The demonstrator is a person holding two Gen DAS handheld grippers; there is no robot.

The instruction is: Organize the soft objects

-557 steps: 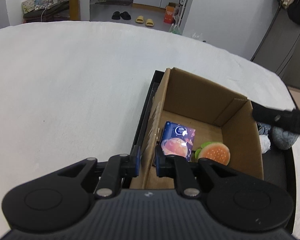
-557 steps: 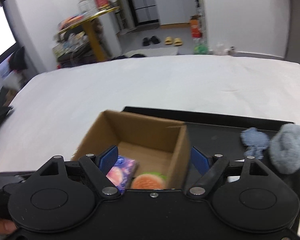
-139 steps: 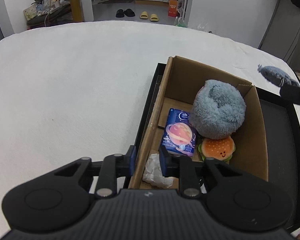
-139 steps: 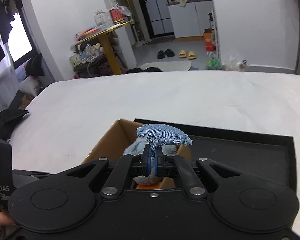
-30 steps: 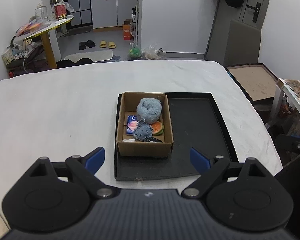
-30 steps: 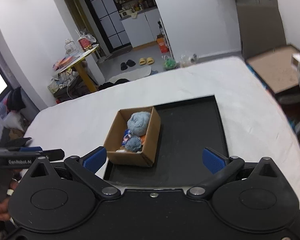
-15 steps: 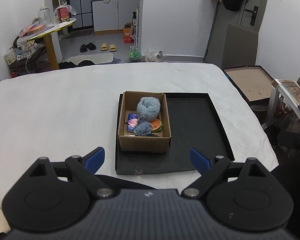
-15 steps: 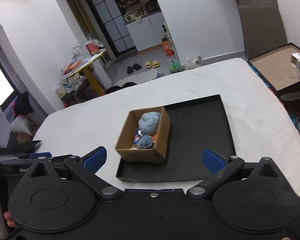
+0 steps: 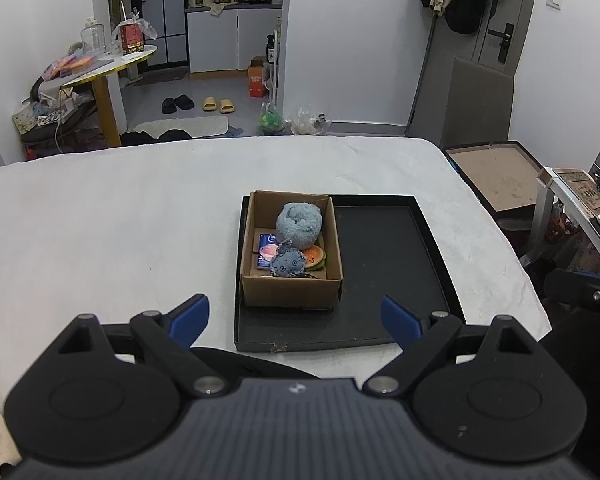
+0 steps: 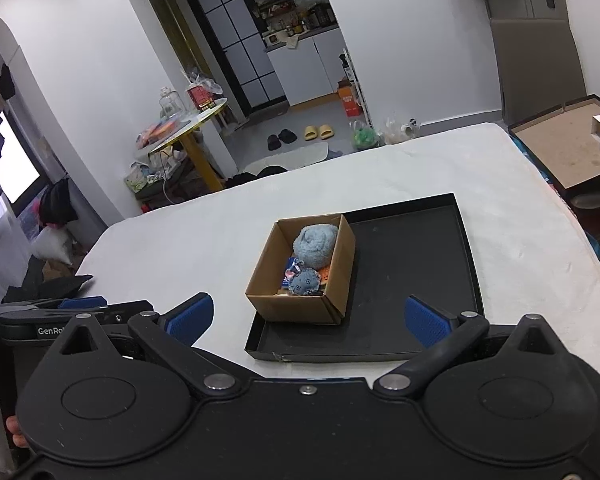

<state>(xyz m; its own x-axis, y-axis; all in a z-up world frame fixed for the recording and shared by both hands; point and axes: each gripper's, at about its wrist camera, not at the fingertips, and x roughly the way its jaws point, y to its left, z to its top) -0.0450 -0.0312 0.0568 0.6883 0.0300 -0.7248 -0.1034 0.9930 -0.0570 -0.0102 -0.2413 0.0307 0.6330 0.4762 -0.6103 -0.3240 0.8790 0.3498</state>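
White cloth covers the table (image 9: 100,232), with a black tray (image 9: 384,264) on it and a cardboard box (image 9: 290,292) standing in the tray's left half. All the soft things now sit in that box: a fluffy blue ball (image 9: 299,220) at the back, a small denim toy (image 9: 286,263) in front of it, a burger plush (image 9: 314,257) and a printed packet (image 9: 266,249) beneath (seconds ago the denim toy was pinched in the right gripper above the box). The rest of the tray is bare. Both tools have pulled well back from the box over the last second, so the whole table shows. The left gripper (image 9: 296,318) stands wide open with nothing between its blue pads, and so does the right gripper (image 10: 308,320). Judging by this, the sorting looks finished, with nothing soft left outside.
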